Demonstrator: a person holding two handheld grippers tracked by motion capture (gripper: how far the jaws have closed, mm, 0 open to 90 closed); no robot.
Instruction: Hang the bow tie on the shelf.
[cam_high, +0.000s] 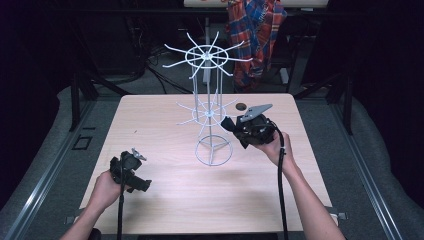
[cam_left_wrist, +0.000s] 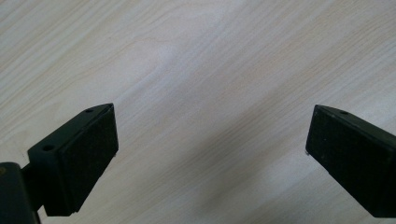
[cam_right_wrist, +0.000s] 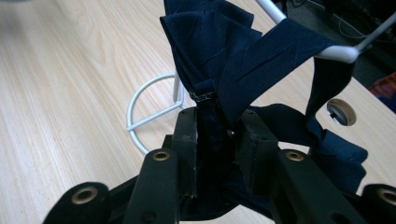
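The right gripper (cam_right_wrist: 215, 140) has its two black jaws squeezed tight on a dark blue cloth (cam_right_wrist: 243, 60). The cloth comes up out of the jaws in folds, and one part of it is draped over a white wire arm (cam_right_wrist: 343, 52) of the rack. More of the cloth hangs down to the right of the jaws.

From the high view, the right gripper (cam_high: 231, 125) is held by the person's right hand (cam_high: 272, 146) just beside the white wire rack (cam_high: 210, 112), at the height of its lower ring of arms. The rack stands upright on the wooden table (cam_high: 165, 195) — a tall thin pole with two rings of spokes and a round wire foot at the bottom.

The left gripper (cam_left_wrist: 210, 154) has its jaws wide apart with nothing between them — just bare table wood under it. In the high view the left gripper (cam_high: 131, 172) sits low over the near left part of the table, well apart from the rack, held by the left hand (cam_high: 105, 190).

Behind the table a red and blue checked shirt (cam_high: 255, 35) hangs.
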